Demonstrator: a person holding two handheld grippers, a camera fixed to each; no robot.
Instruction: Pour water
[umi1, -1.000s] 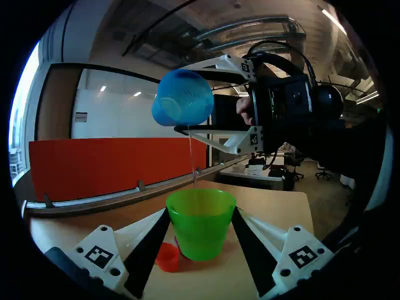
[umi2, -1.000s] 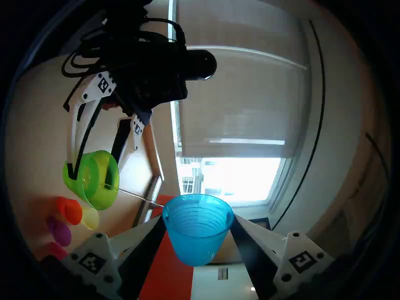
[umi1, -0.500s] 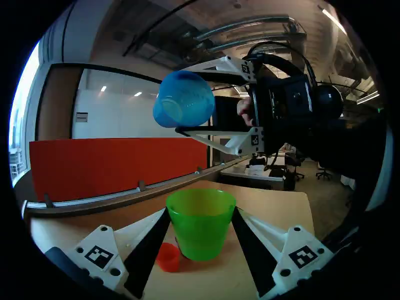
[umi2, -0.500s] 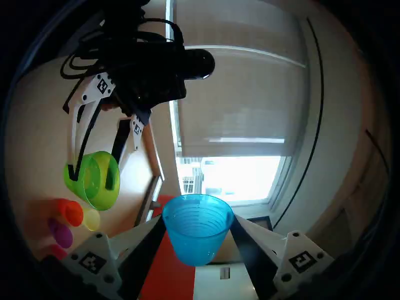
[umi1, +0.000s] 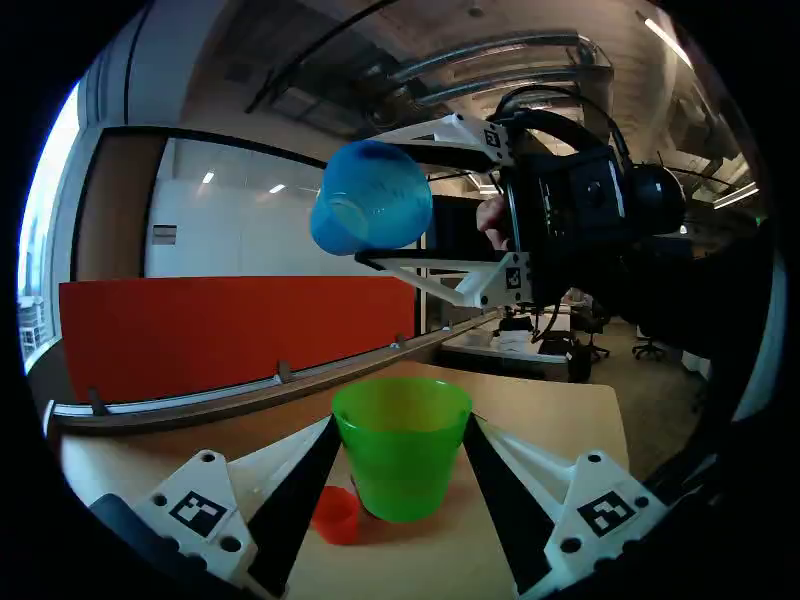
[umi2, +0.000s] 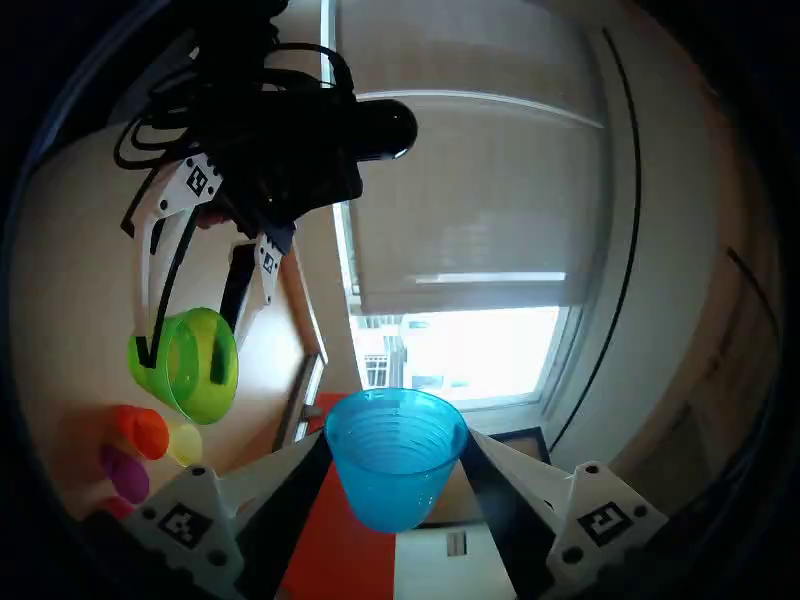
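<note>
Grips the green cup (umi1: 402, 460) in the left gripper (umi1: 400, 432), a finger pressed to each side, upright on the table (umi1: 540, 405). Holds the blue cup (umi2: 395, 470) clamped in the right gripper (umi2: 395, 442), raised high above the green one and tipped well over. Shows no stream between the two cups. Reads as the tail of the pour, or a pause in it; cannot tell whether water remains in the blue cup. Calls next for tipping further if any is left, otherwise rolling the blue cup upright and lowering it to the table, clear of the orange cup (umi1: 335, 513) just left of the green one.
</note>
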